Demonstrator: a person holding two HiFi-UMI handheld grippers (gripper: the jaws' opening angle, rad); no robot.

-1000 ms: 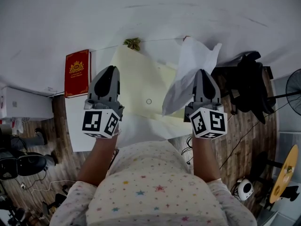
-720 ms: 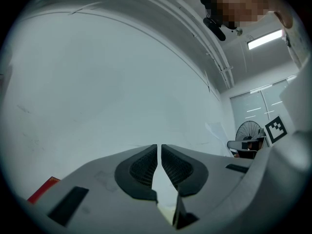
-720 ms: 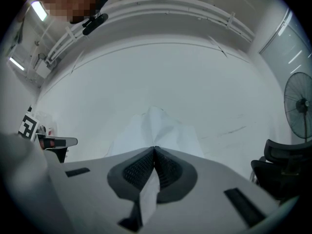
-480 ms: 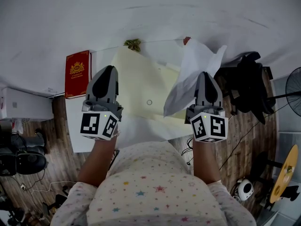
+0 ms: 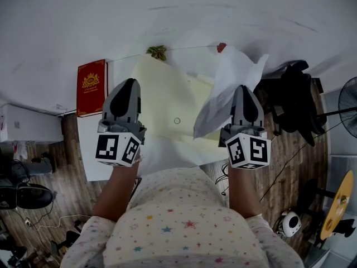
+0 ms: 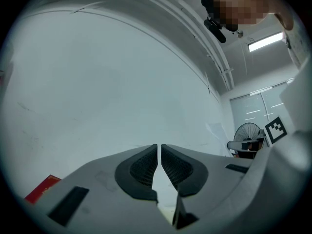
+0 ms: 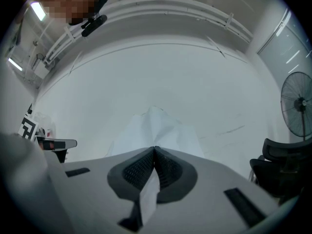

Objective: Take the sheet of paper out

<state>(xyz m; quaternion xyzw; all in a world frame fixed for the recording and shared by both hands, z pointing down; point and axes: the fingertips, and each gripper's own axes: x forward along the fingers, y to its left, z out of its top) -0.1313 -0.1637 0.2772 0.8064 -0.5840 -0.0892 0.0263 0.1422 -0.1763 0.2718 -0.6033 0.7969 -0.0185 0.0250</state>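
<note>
Right gripper (image 5: 244, 91): pressed together on a lower corner of the sheet of paper (image 5: 231, 74); in the right gripper view the white sheet runs down between the pads and stands up past the tips.
Left gripper (image 5: 129, 84): pressed together, nothing seen beyond its tips; whether a thin edge of the yellow envelope (image 5: 167, 102) sits between the pads cannot be told from here.
Change over the last second: slight. The sheet's top corner has swung a little to the right, and a small red thing (image 5: 222, 47) now shows behind its upper edge. Both grippers have kept their places.
Sheet now: held up in the air over the right side of the envelope, crumpled, apparently clear of it.
Envelope: lying flat on the white table (image 5: 92, 152), near the red book (image 5: 91, 86).
Reading: the sheet looks already drawn out; what remains is probably carrying it aside and setting it down.
</note>
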